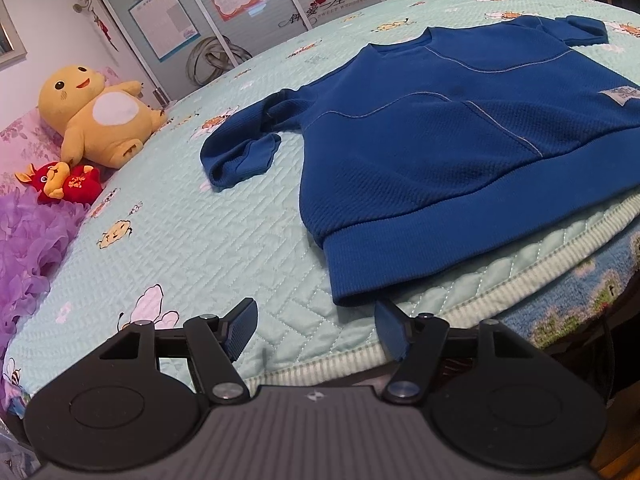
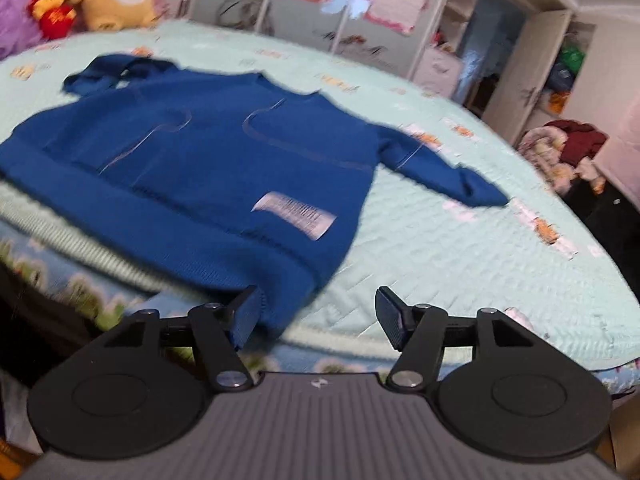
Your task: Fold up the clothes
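A blue sweatshirt [image 1: 440, 148] lies flat, front up, on the pale green quilted bed [image 1: 180, 248], its hem at the near edge. It also shows in the right wrist view [image 2: 208, 168], blurred. Its left sleeve [image 1: 240, 148] is bent and bunched; the other sleeve [image 2: 440, 168] lies stretched out to the right. My left gripper [image 1: 316, 328] is open and empty, just in front of the hem's left corner. My right gripper [image 2: 316, 320] is open and empty, at the hem's right corner, with its left finger [image 2: 248, 316] against the fabric.
A yellow plush toy [image 1: 100, 116] and a red plush toy [image 1: 64, 182] sit at the head of the bed beside purple frilly fabric [image 1: 28, 248]. Wardrobe doors [image 1: 224, 12] stand behind. A heap of clothes [image 2: 568, 152] lies right of the bed.
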`<state>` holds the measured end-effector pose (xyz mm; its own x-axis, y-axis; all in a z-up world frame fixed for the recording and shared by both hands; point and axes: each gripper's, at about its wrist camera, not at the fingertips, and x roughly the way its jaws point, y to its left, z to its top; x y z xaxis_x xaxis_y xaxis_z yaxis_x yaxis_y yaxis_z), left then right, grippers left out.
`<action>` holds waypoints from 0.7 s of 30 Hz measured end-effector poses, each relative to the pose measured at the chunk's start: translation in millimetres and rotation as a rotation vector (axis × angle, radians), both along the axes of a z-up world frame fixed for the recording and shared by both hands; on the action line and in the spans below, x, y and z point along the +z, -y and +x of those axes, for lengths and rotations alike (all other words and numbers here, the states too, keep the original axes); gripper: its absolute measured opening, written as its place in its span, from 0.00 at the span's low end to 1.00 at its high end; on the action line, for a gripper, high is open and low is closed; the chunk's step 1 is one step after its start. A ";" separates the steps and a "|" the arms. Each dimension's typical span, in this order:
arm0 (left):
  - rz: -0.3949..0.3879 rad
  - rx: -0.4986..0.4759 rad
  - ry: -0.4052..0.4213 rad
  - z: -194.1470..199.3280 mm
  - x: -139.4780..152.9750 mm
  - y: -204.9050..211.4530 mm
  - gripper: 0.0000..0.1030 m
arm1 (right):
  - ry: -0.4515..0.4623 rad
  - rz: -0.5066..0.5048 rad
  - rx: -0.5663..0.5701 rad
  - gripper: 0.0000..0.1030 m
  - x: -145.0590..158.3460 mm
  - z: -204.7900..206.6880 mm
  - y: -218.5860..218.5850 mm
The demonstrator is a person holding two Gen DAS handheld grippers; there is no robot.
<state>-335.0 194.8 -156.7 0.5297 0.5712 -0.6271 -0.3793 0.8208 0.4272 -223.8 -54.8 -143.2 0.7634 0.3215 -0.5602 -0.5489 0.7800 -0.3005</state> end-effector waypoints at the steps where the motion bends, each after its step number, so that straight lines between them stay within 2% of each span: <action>1: 0.001 -0.001 -0.001 0.2 -0.2 0.2 0.67 | 0.026 -0.001 -0.013 0.61 1.0 0.3 0.3; 3: 0.003 -0.001 -0.002 0.4 -0.7 0.5 0.67 | 0.067 0.009 -0.028 0.61 3.3 0.2 1.6; 5: 0.001 -0.001 -0.001 0.3 -0.6 0.1 0.67 | 0.061 0.018 -0.019 0.61 4.2 1.4 3.3; 9: -0.011 0.004 0.003 -0.2 -0.3 -1.8 0.68 | 0.004 -0.001 0.097 0.62 0.0 -10.4 -1.9; 11: -0.012 0.005 0.002 0.1 -0.7 -1.6 0.68 | 0.032 -0.065 0.136 0.63 -4.6 -18.3 -11.1; 13: -0.009 0.004 0.001 0.4 -1.5 -0.6 0.68 | 0.035 -0.121 0.118 0.63 -11.0 -15.8 -18.1; 15: -0.008 0.004 0.000 0.4 -1.5 -0.9 0.68 | 0.012 -0.109 0.079 0.63 -11.6 -6.5 -17.7; 18: -0.011 0.005 0.003 -0.2 -1.5 -2.3 0.68 | 0.064 -0.036 0.022 0.63 -0.4 1.6 -10.0; 21: -0.011 0.007 0.006 0.1 -1.9 -2.1 0.68 | 0.121 0.018 0.009 0.67 6.6 2.8 -6.7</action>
<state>-334.8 196.9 -158.6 0.5290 0.5678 -0.6306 -0.3877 0.8228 0.4156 -220.9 -48.1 -136.6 0.8219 0.3380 -0.4585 -0.5169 0.7809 -0.3509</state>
